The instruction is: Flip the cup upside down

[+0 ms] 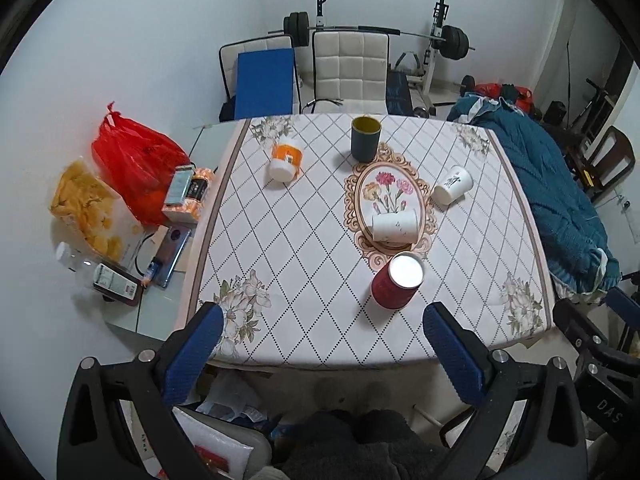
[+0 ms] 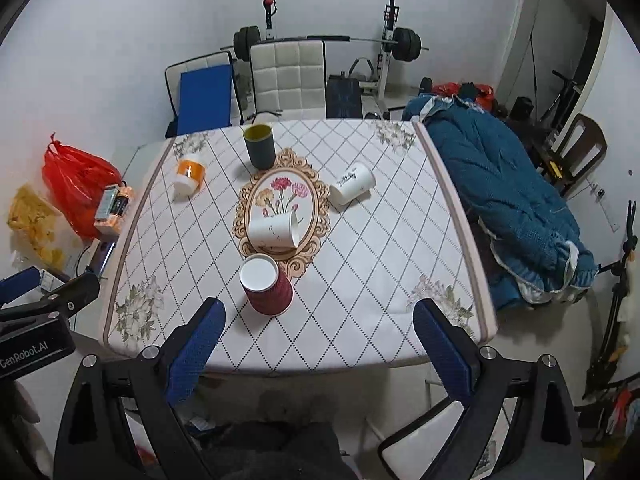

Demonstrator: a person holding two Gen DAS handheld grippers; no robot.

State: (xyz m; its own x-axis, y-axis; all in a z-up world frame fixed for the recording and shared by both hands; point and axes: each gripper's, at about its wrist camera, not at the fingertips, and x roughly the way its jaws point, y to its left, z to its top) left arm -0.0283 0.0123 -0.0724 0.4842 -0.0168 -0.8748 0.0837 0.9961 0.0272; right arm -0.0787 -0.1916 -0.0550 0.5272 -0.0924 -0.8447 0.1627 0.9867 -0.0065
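Left gripper (image 1: 322,334): nearest the left wrist camera; its two blue-padded fingers (image 1: 196,354) stand wide apart with nothing between them, held off the near edge of the table.
Right gripper (image 2: 318,330): likewise spread wide and holding nothing, hovering over the near edge of the table.
Red cup (image 1: 396,280): stands on the tablecloth (image 1: 304,248) near the near edge, just in front of the oval flower print. Its long axis is upright, leaning slightly in the fisheye view; the narrow white base faces up and the wider mouth rests on the cloth, so it is upside down. Neither gripper touches it.
Same cup, right wrist view (image 2: 266,286): sits a little left of the midline, between the print and the near edge.
Lying white cup (image 1: 395,226): on its side on the flower print, just beyond the red cup, long axis running left to right, mouth toward the right.
Second white cup (image 1: 453,184): to the right and farther back, tipped over with its long axis slanting.
Orange-banded cup (image 1: 285,159): far left on the cloth, tilted, its white end toward the near side.
Dark cup (image 1: 365,138): upright at the far side, yellow inside, mouth up.
Red bag (image 1: 132,160): left of the cloth, beside a packet of yellow chips (image 1: 86,208).
Blue quilt (image 1: 552,192): heaped along the right side of the table.
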